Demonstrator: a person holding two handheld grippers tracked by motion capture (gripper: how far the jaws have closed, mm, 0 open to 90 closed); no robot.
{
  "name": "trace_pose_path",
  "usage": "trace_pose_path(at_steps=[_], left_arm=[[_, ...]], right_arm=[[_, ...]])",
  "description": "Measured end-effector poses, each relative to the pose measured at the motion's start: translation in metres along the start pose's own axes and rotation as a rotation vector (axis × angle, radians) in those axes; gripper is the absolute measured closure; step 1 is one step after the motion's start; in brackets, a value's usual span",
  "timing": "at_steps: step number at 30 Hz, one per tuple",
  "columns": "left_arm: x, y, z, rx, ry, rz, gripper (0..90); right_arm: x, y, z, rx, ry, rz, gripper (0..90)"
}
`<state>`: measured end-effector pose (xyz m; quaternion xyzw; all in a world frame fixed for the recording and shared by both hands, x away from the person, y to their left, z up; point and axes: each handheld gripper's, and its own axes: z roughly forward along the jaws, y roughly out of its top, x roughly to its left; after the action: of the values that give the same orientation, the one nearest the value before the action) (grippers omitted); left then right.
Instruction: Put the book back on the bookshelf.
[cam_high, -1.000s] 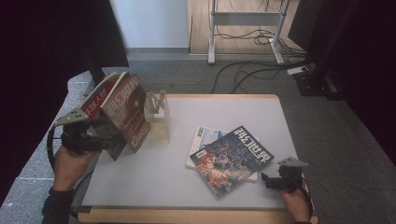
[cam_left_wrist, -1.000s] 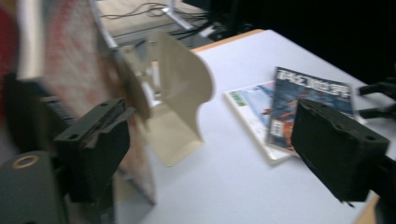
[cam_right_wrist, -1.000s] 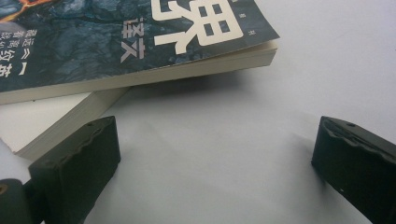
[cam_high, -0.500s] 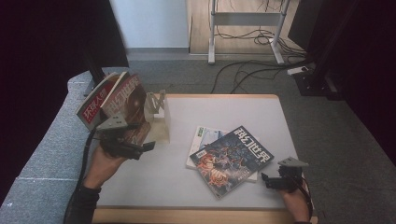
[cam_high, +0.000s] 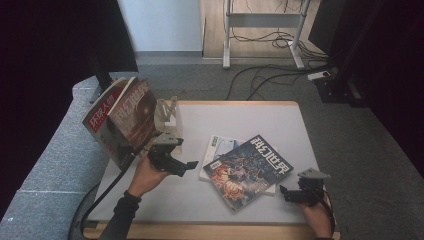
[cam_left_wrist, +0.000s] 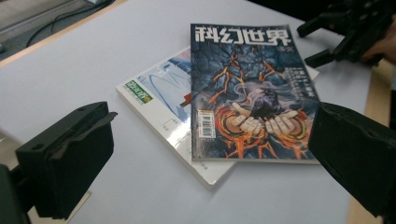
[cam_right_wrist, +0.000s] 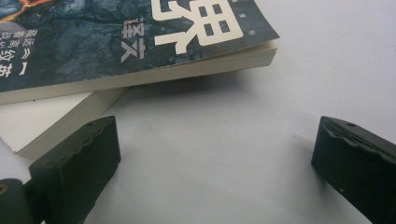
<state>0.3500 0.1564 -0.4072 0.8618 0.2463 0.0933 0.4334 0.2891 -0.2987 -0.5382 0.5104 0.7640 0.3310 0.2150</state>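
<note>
Room: grey carpet, cables trailing round a metal frame at 12 o'clock, dark curtains at both sides. Surface: a white tabletop (cam_high: 250, 125) with a pale wood edge.

Item 1. Dark-covered magazine (cam_high: 248, 171), flame artwork and large white characters, lying flat near the middle of the tabletop, turned askew. It rests on top of item 2, overlapping most of it, with one corner overhanging toward 5 o'clock. Judged light, glossy and likely slippery on its cover; limp if lifted by one corner, stiffer along the bound spine. Best hold, in my judgement: the overhanging free edge, where a jaw can slide beneath without disturbing the book below.

Item 2. White-covered book (cam_high: 216, 148), thicker, square-backed, flat on the tabletop under item 1, showing at 10 o'clock of it. Judged heavier and stiffer.

Item 3. Two magazines (cam_high: 122, 117) standing tilted in a pale rack (cam_high: 167, 116) at the tabletop's 9 o'clock edge.

Item 4. Left gripper (cam_high: 187, 166), held in a hand just at 5 o'clock of the rack, pointing toward item 1. Jaws have just been opening and stand wide, with nothing between them; released.

Item 5. Right gripper (cam_high: 284, 192), at 4 o'clock near the tabletop's front edge, low and aimed at the overhanging corner of item 1. Jaws apart, bare tabletop between them, near the page edges but not touching.
</note>
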Motion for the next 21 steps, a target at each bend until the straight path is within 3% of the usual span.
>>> trace_pose_path(at_steps=[5,14,21], left_arm=[[0.001,-0.007,0.027,0.031,-0.016,0.006,1.9],[0.005,-0.021,0.066,0.096,-0.005,0.018,5.8],[0.003,-0.029,0.09,0.161,-0.027,0.06,6.7]], right_arm=[[0.0,0.0,0.0,-0.002,0.0,-0.002,0.8],[0.002,0.0,-0.002,-0.007,0.016,-0.004,2.5],[0.009,0.005,-0.012,-0.031,0.048,-0.01,3.1]])
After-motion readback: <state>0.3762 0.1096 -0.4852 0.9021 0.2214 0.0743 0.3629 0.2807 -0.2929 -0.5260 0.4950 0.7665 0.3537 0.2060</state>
